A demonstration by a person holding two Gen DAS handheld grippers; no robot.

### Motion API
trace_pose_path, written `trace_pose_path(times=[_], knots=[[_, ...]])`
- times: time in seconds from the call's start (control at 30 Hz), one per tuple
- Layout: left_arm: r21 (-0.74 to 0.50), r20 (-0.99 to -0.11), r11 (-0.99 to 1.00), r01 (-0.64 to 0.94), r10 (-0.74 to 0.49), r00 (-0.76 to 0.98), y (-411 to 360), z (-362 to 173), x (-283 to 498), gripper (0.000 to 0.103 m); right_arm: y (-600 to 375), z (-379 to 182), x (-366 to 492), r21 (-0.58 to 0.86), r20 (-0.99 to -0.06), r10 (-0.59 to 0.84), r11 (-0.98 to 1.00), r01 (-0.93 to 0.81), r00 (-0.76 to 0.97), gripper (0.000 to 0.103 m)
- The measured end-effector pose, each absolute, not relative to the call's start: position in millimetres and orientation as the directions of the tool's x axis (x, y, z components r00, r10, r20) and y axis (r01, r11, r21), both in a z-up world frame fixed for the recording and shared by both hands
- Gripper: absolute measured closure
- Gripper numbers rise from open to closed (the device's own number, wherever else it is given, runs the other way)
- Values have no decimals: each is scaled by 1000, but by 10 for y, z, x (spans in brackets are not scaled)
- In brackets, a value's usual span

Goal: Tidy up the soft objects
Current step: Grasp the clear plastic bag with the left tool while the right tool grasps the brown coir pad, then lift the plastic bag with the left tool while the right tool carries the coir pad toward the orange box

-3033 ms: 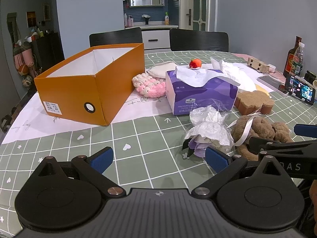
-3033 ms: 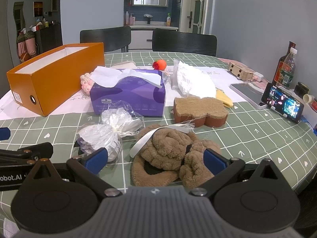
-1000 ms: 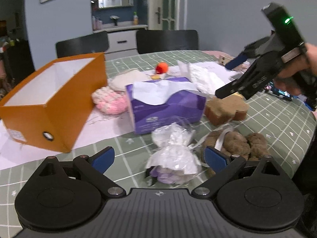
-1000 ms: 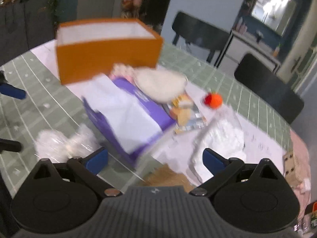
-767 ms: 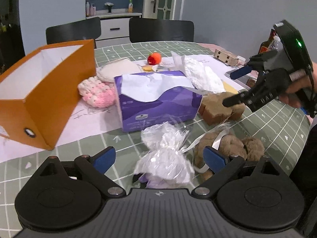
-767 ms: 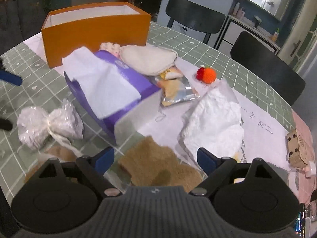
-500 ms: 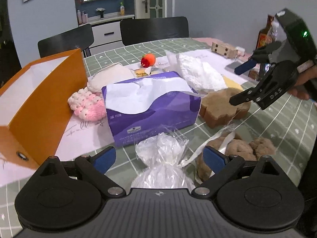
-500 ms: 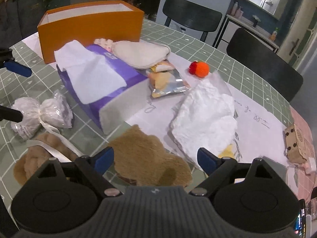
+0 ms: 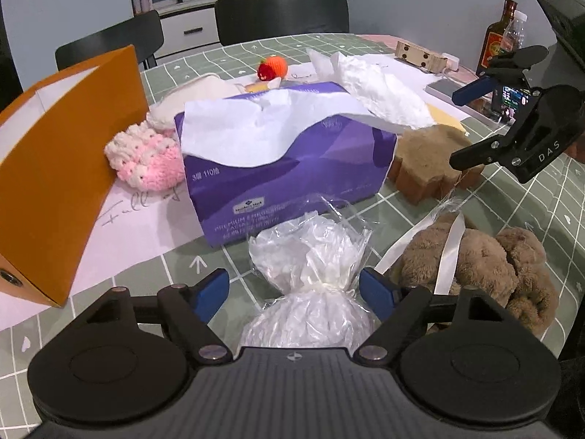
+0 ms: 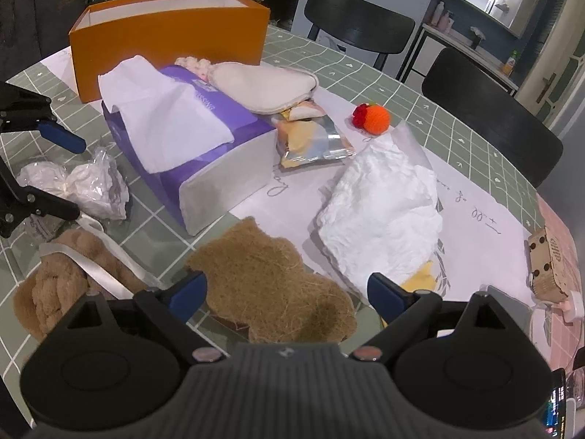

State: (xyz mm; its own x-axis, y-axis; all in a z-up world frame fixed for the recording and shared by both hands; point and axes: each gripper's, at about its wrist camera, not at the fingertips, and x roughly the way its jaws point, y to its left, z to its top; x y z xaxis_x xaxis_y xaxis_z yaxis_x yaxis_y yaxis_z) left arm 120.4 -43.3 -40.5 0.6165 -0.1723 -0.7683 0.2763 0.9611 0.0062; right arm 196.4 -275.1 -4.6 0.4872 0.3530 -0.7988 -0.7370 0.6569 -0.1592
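Observation:
My left gripper (image 9: 294, 291) is open, its jaws either side of the tied neck of a clear plastic bag (image 9: 310, 274) holding something white and purple; the bag also shows in the right wrist view (image 10: 80, 183). My right gripper (image 10: 287, 291) is open above a brown fibre bear-shaped pad (image 10: 270, 274), which also shows in the left wrist view (image 9: 427, 157). A brown plush toy with a white ribbon (image 9: 482, 267) lies right of the bag. The orange box (image 9: 55, 139) stands open at the left.
A purple tissue box (image 9: 285, 161) sits mid-table. A pink crochet piece (image 9: 146, 157), a cream pad (image 10: 263, 86), an orange knitted fruit (image 10: 374, 119), a snack packet (image 10: 314, 142) and a white crumpled bag (image 10: 384, 208) lie around it. Bottles (image 9: 501, 36) and a phone (image 9: 512, 98) stand at the right.
My left gripper has moved forward and down until its jaws stand either side of the plastic bag. My right gripper has swung over the table and come down over the fibre pad.

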Motion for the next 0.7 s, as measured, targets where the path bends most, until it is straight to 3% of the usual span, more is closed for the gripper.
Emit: trace_pose_path(times=[0.13,0.2,0.3,0.5,0.7], knots=[[12,-787,956,292,-171,592,-459,-488,1253,9,-2721,-91,1954,-160,-797,360,647,-745,484,10],[4,-789,953,301,-182,587,-445,-519,1250,21,-2696,-129,1948,-167,-799,358,639,-751,482,10],[-13,-770,957,290,-195,607,-364,-500,1190,28,-2663,-186,1934,-180,-803,350,629,-756,482,10],[-81,-738,973,217,-205,643,37,-359,994,29,-2611,-260,1941,-163,-807,360,627,-762,469,10],[-39,-725,994,102,-98,682,547,-251,770,29,-2571,-349,1900,-199,-819,338,591,-782,464,9]])
